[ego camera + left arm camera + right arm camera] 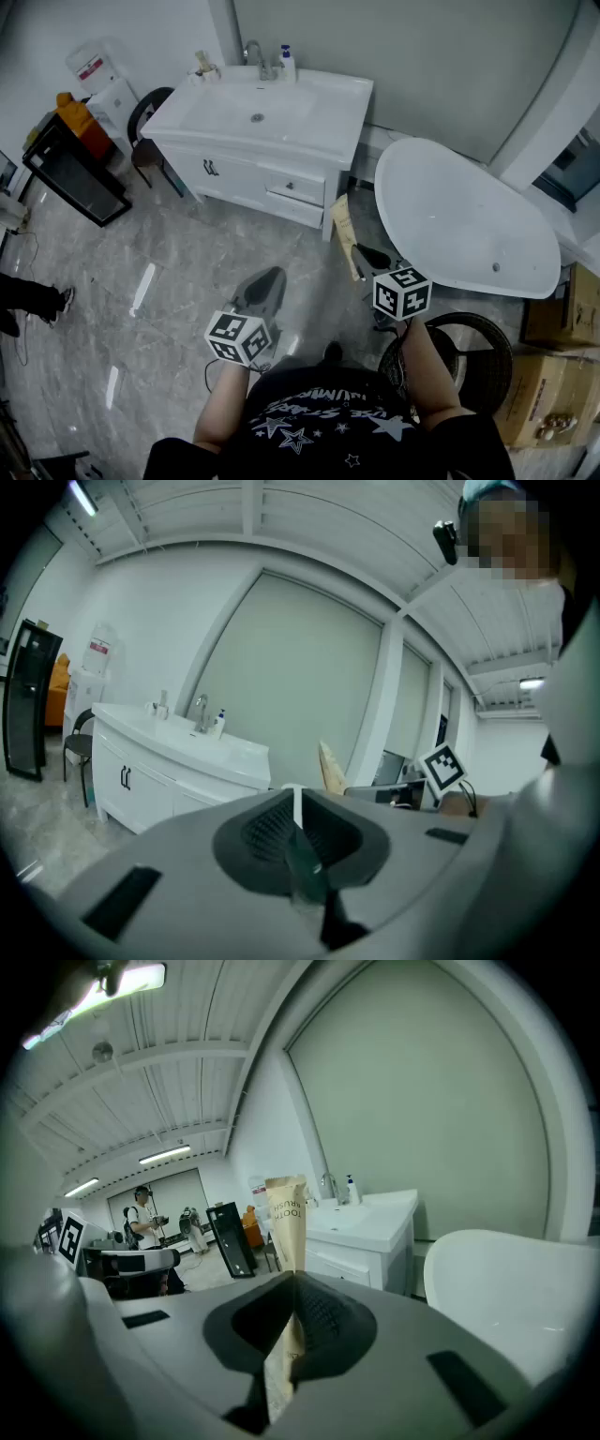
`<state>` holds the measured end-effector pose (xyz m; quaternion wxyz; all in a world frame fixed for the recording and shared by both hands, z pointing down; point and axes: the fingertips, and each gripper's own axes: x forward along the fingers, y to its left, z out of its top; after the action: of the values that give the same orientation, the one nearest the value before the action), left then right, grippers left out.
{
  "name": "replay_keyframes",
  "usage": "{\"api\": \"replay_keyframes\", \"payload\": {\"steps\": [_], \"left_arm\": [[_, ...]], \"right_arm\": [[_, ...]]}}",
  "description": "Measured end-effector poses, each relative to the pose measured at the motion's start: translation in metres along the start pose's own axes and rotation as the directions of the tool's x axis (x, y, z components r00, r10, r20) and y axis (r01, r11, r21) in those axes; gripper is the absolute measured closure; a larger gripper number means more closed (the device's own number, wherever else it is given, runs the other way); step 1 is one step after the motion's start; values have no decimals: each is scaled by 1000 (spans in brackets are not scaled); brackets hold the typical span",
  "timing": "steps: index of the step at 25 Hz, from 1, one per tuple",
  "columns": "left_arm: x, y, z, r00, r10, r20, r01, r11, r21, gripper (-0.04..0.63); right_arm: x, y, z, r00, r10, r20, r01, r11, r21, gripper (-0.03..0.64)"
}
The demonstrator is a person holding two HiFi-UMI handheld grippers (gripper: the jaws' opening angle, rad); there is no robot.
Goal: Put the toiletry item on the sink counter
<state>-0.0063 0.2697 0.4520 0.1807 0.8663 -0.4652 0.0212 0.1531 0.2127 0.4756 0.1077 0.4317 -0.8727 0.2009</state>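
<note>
Since the toothbrush packet (287, 1222) is a flat tan card sleeve, I judge it light, fairly stiff along its length, easily creased across its faces, and not fragile. A firm pinch on the lower end should carry it without slipping. It is held that way now: the right gripper (292, 1277) has its jaws pressed onto the packet's bottom edge, so it stands upright above them, out in front of the person and well apart from the counter. The left gripper (296, 794) has its jaws together on what looks like a thin strip (292, 810), white at the top and dark lower down, too slight to identify.

Surroundings, largest first:
- The white bathtub (464, 220) lies to the right, near the carrying hand.
- The sink counter (336, 105) is ahead and left. Its right-hand end is bare, which looks the likeliest spot to set the packet down.
- A black cabinet (70, 173) stands far left, off the route.
- A dark basket (478, 352) sits just beside the person's right arm.
- Cardboard boxes (553, 394) are beyond the basket.
- A faucet (255, 54) and a small bottle (287, 64) stand at the counter's back edge and should be avoided when putting the packet down.

The open floor (187, 272) between person and counter holds no obstacle that I can see.
</note>
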Motion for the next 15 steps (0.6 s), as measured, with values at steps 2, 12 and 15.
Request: {"api": "replay_keyframes", "payload": {"steps": [2,12,15], "left_arm": [[2,0,1,1000,-1,2,1,1000,-6,560],[15,-11,-1,1000,-11,-9,11,1000,-10,560],[22,-11,1,1000,-7,-10,7,1000,-10,560]], "right_arm": [[-1,-2,1,1000,-1,1,1,1000,2,598],[-1,-13,7,1000,9,15,-9,1000,11,598],[1,-18,5,1000,18,18,-19,1000,22,599]]}}
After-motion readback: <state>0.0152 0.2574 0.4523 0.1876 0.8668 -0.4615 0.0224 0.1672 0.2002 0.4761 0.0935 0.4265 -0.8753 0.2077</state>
